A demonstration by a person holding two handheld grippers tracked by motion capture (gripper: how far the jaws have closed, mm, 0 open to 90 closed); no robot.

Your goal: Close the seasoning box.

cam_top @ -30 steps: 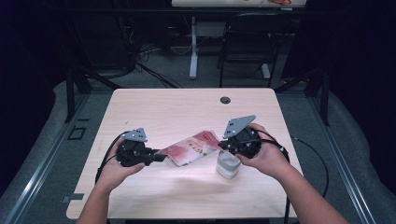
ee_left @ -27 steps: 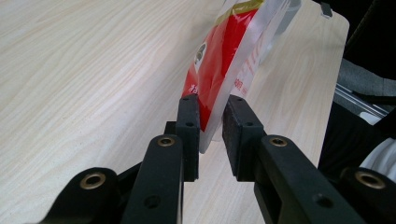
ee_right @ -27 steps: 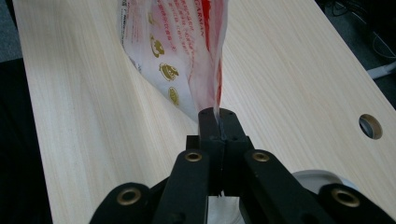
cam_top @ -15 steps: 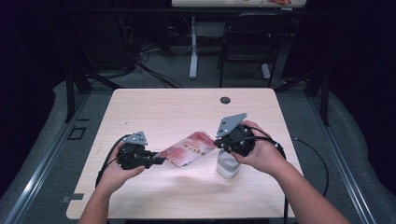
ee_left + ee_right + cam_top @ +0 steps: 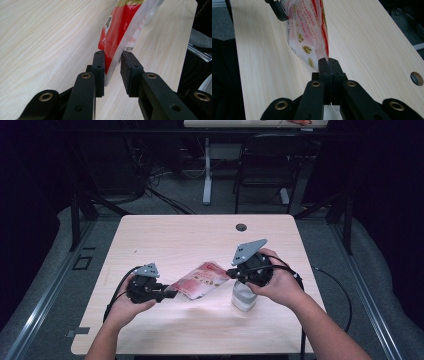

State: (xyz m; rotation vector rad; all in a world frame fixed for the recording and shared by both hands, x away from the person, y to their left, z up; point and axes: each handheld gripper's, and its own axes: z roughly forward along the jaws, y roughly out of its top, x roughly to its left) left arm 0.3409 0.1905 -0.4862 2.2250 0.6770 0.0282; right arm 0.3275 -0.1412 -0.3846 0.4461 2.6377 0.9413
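High view: one red-and-white snack pouch [image 5: 201,281] hangs just above the middle of one pale wooden table [image 5: 165,240], strung between two handheld grippers; its long axis runs from lower left to upper right of the frame, the red printed face turned up; the left gripper [image 5: 169,294] meets the pouch's lower-left end, the right gripper [image 5: 231,271] its upper-right end; one white container [image 5: 243,296] stands under the right hand, just right of centre; one dark round hole [image 5: 241,227] sits near the table's far edge. Left gripper view: the jaws stand apart and have just been opening; the pouch's edge [image 5: 117,37] is between the two pads, lying against the left-hand pad with a gap at the right-hand one. Right gripper view: the jaws are pressed together, pinching the pouch's sealed edge [image 5: 308,30]; the bag stretches away toward the top of the frame.
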